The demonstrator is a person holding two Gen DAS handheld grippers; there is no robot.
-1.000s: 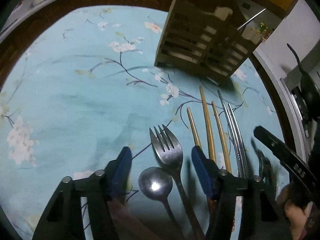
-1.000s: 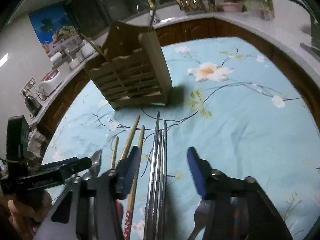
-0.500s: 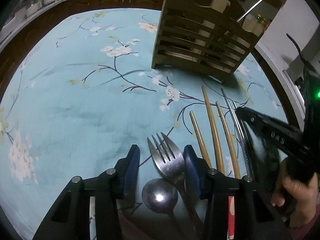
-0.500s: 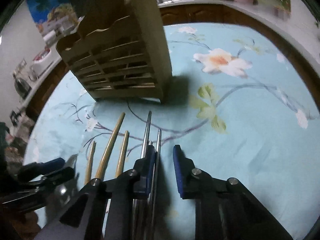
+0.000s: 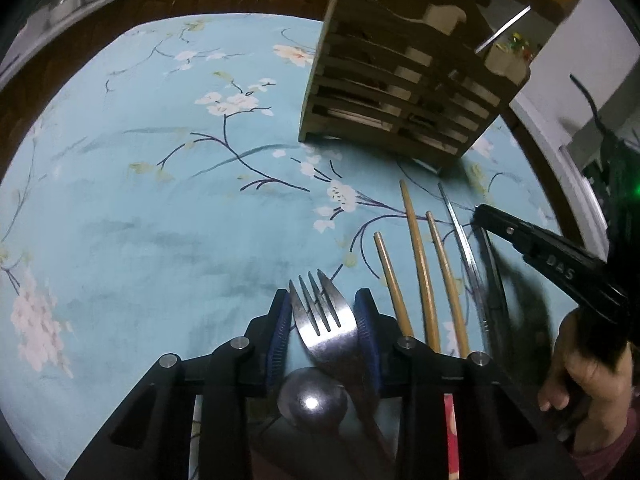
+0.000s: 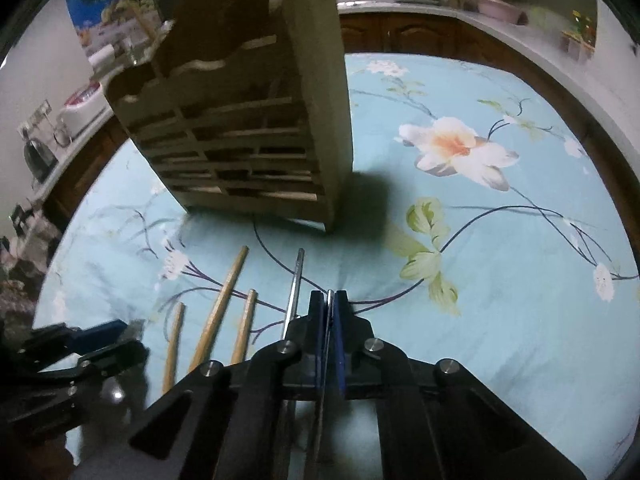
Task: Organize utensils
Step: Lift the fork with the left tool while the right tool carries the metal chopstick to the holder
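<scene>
Two grasps closing at once, near side of the wooden rack [image 5: 404, 80]. Left gripper [image 5: 323, 332]: jaws just narrowed around the fork [image 5: 324, 320], blue pads now against both edges of its head, clamped; spoon [image 5: 312, 400] lying just behind, untouched. Right gripper [image 6: 328, 320]: jaws just drawn together, pinched on a thin metal chopstick [image 6: 329, 300], its partner [image 6: 295, 288] left loose just beside, wooden chopsticks [image 6: 218, 312] farther from the rack's corner. Flowered cloth [image 6: 500, 280] under everything. Judged stage: pick-up secured on both sides, lift and carry to the rack's slots not yet begun; most utensils left to sort.
</scene>
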